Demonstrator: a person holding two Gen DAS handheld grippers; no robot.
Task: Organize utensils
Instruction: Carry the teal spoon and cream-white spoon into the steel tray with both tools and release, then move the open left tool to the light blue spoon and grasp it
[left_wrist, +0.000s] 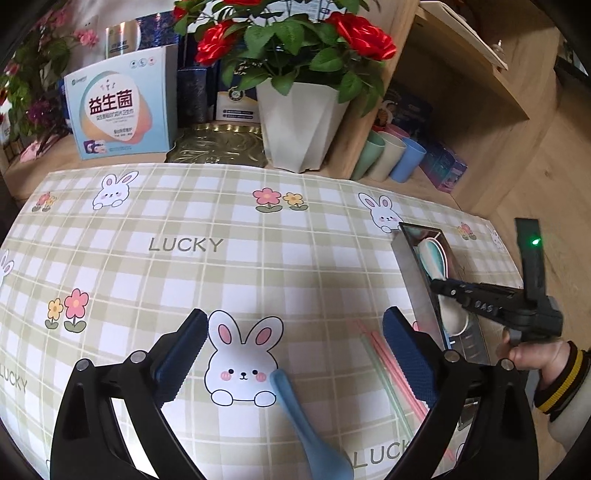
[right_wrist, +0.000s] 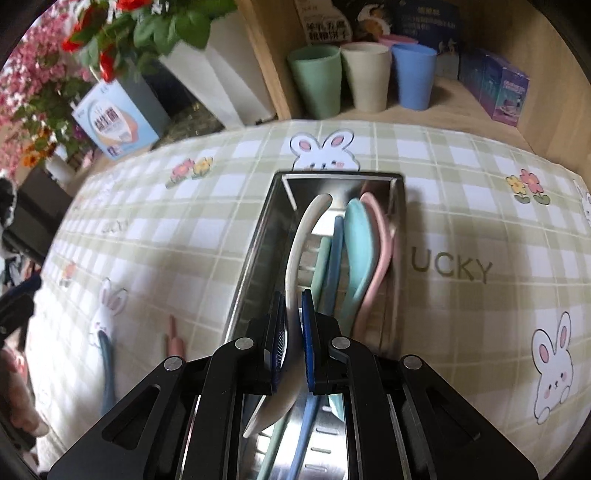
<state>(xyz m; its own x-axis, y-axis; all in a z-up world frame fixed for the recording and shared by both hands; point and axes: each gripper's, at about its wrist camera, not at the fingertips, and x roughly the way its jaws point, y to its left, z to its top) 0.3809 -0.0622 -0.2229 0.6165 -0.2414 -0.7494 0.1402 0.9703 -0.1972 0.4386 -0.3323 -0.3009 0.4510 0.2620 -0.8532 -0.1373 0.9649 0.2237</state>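
In the left wrist view my left gripper (left_wrist: 295, 354) stands wide open above the checked bunny tablecloth (left_wrist: 258, 258). A blue spoon (left_wrist: 306, 421) lies on the cloth between its fingers, untouched. Pink and green chopsticks (left_wrist: 384, 365) lie by the right finger. In the right wrist view my right gripper (right_wrist: 294, 325) is shut on a white spoon (right_wrist: 295, 251), held tilted over a long steel tray (right_wrist: 255, 251). A teal spoon (right_wrist: 358, 243), a pink spoon (right_wrist: 382, 258) and blue and green sticks (right_wrist: 334, 254) lie in the tray. The left view shows the tray (left_wrist: 413, 280) at the right.
A white pot of red roses (left_wrist: 299, 125) and a pale blue box (left_wrist: 122, 107) stand behind the cloth. Green, cream and blue cups (right_wrist: 365, 77) sit in a wooden shelf, with small boxes (right_wrist: 502, 88) beside them. A person's hand (left_wrist: 532, 354) holds the right gripper.
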